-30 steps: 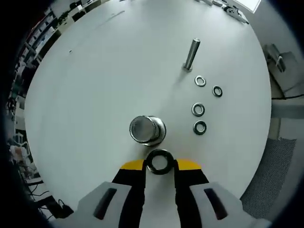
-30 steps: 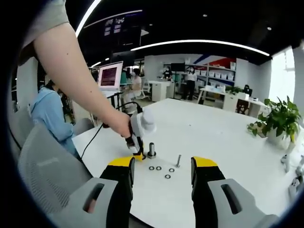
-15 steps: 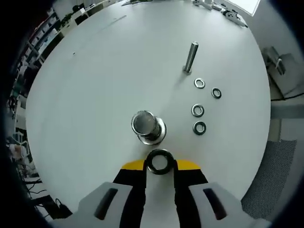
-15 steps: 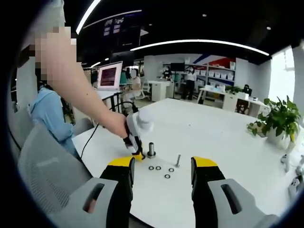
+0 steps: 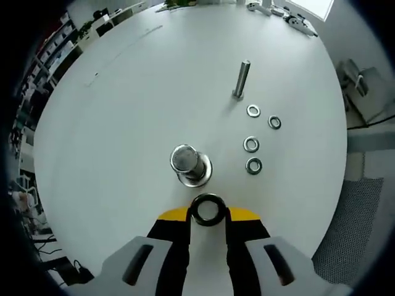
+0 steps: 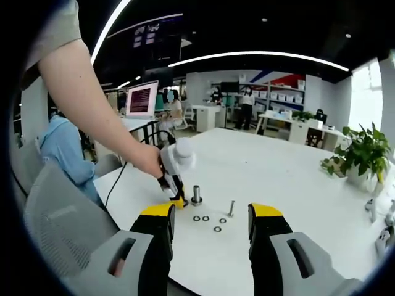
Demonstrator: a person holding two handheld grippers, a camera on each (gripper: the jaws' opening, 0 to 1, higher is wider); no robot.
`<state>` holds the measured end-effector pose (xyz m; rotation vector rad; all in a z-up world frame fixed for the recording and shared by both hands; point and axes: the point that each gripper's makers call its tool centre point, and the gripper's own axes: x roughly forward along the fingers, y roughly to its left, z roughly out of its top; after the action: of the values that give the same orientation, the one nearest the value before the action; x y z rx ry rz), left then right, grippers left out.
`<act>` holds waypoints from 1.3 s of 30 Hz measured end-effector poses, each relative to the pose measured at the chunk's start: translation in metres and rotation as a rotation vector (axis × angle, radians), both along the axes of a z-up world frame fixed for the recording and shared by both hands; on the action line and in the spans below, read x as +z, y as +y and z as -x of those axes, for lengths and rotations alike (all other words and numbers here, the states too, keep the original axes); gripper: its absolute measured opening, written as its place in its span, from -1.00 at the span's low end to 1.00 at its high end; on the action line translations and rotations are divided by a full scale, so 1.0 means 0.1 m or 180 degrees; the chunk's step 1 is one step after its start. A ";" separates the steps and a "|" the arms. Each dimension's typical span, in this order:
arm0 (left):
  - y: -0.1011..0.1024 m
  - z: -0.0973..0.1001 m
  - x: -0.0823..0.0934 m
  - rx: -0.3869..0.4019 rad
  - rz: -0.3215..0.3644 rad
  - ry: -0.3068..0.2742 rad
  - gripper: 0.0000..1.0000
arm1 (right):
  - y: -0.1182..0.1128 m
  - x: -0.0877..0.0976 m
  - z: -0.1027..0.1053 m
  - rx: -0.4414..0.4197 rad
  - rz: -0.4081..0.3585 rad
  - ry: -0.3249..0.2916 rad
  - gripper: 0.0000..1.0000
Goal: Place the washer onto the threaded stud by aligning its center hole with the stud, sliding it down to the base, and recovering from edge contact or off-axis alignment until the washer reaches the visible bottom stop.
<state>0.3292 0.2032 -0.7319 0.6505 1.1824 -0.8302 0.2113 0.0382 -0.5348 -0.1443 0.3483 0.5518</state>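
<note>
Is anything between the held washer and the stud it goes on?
Nothing visible. The left gripper holds the washer just short of the upright stud, with bare table between. The four loose washers and bolt lie off to the side.

In the left gripper view the table [image 5: 123,111] is a smooth, matt white surface. At the frame's centre the stud [image 5: 187,163] is bright, polished metal, as is the bolt [image 5: 241,78] in the upper right. The washer [image 5: 207,209] at lower centre looks dark and glossy. The left gripper [image 5: 207,217] has yellow tips over black, and matt pale-grey plastic shells.
</note>
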 end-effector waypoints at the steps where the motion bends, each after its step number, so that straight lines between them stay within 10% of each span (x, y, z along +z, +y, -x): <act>1: 0.00 0.01 0.02 -0.0014 0.0005 -0.0004 -0.61 | 0.00 0.00 0.00 0.0001 0.0002 0.0001 0.00; 26: -0.18 -0.04 0.77 -0.0471 0.0250 -0.0497 -0.61 | 0.03 0.02 0.02 0.0044 -0.0003 -0.0026 -0.01; 39: -0.32 -0.27 0.70 -0.0562 0.0080 -0.0463 -0.61 | 0.02 0.02 0.01 0.0034 -0.0012 -0.0039 -0.01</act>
<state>0.3559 0.1709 -0.6616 0.7896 0.9918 -0.9283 0.2101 0.0399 -0.5326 -0.1460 0.3348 0.5618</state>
